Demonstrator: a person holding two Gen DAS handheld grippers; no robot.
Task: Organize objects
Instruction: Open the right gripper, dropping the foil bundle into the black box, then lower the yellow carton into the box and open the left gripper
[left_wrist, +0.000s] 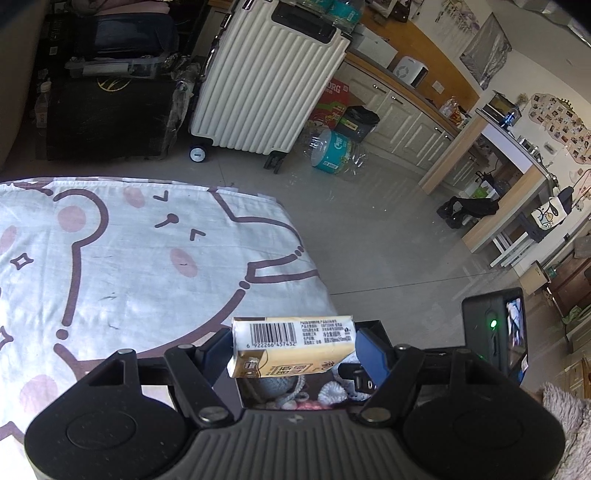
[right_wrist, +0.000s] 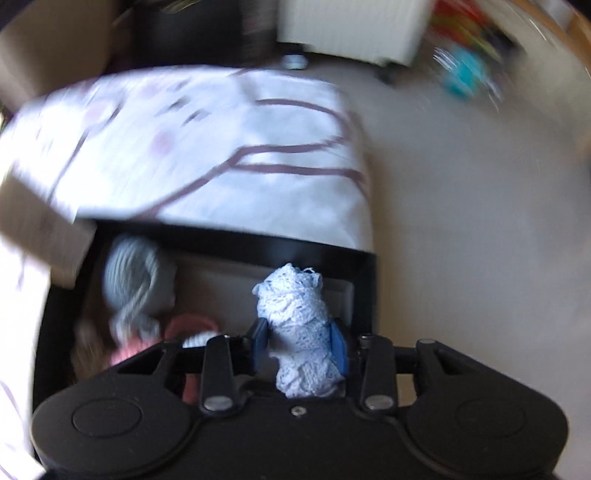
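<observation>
Over the bed (left_wrist: 140, 258) edge, we see the black box (right_wrist: 317, 245) directly beneath both grippers. Our left gripper (left_wrist: 293, 349) jaws clamp the tissue pack (left_wrist: 295, 345) crosswise; our right gripper (right_wrist: 300, 341) jaws pinch the upright lace roll (right_wrist: 299, 325).

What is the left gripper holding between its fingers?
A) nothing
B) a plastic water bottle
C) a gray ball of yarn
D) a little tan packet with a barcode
D: in the left wrist view, the left gripper has its blue fingers pressed on both ends of a tan packet with a barcode on it.
</observation>
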